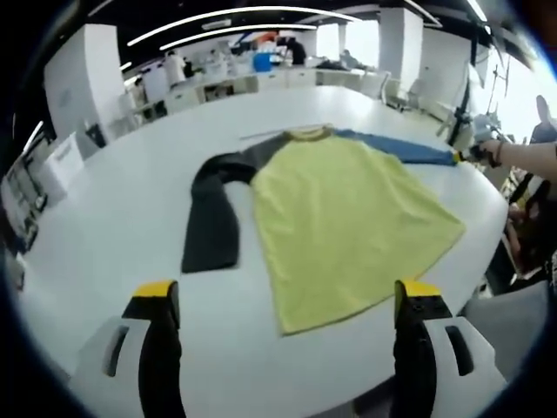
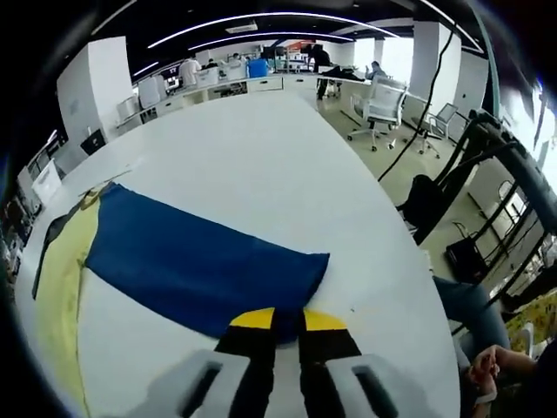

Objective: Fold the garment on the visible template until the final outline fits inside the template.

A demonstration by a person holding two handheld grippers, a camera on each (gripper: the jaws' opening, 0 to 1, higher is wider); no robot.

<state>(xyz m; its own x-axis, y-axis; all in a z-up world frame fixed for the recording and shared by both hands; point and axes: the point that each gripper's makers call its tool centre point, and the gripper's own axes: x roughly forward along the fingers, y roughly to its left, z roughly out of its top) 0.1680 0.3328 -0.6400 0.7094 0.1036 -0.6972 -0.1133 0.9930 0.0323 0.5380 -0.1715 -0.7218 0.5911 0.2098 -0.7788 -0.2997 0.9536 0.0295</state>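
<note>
Right gripper [image 2: 288, 320] clamps blue sleeve [image 2: 196, 266] cuff; garment [image 1: 344, 218] flat.

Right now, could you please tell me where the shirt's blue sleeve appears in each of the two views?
Left gripper view: the blue fabric sleeve runs toward the upper right, its cuff at the right gripper.
Right gripper view: it spans the centre, its cuff between the jaws.
Shared landmark: the yellow shirt body.

Shirt [image 1: 348, 218] ahead of left tongs [image 1: 291, 300]: soft matt cloth, yellow body, dark sleeve [image 1: 211, 222]. Blue sleeve [image 2: 200, 266] at right tongs [image 2: 287, 320]: matt cloth. Table [image 1: 130, 200]: smooth white, slight sheen. Tong tips: yellow plastic.
</note>
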